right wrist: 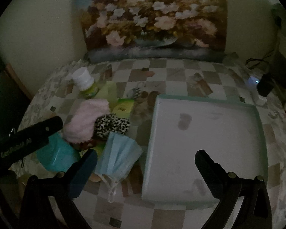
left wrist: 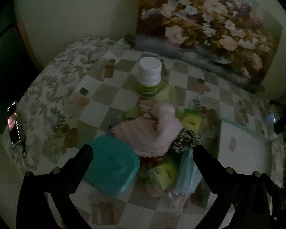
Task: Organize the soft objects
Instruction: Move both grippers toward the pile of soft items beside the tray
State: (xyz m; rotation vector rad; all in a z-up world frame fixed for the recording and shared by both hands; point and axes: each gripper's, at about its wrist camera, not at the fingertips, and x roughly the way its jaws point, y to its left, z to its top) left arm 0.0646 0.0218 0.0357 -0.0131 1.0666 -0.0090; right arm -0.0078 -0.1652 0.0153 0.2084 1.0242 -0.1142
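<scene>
A pile of things lies on the checked tablecloth: a fluffy pink cloth (left wrist: 152, 131) (right wrist: 85, 120), a leopard-print scrunchie (left wrist: 186, 139) (right wrist: 112, 124), a blue face mask (right wrist: 118, 156) (left wrist: 186, 173) and a teal tub (left wrist: 112, 168) (right wrist: 57, 152). My left gripper (left wrist: 143, 152) hangs open just above the pile, with nothing pressed between its fingers. My right gripper (right wrist: 145, 156) is open over the left edge of a pale tray (right wrist: 209, 133) (left wrist: 244, 152), which holds nothing. The left gripper's finger (right wrist: 38, 131) shows at the left of the right wrist view.
A white-capped bottle (left wrist: 149, 76) (right wrist: 85, 84) stands behind the pile beside green packets (left wrist: 191, 122) (right wrist: 124, 106). A flower painting (right wrist: 152, 19) leans on the back wall. A phone (left wrist: 13, 124) lies at the table's left edge; a dark device (right wrist: 265, 85) sits far right.
</scene>
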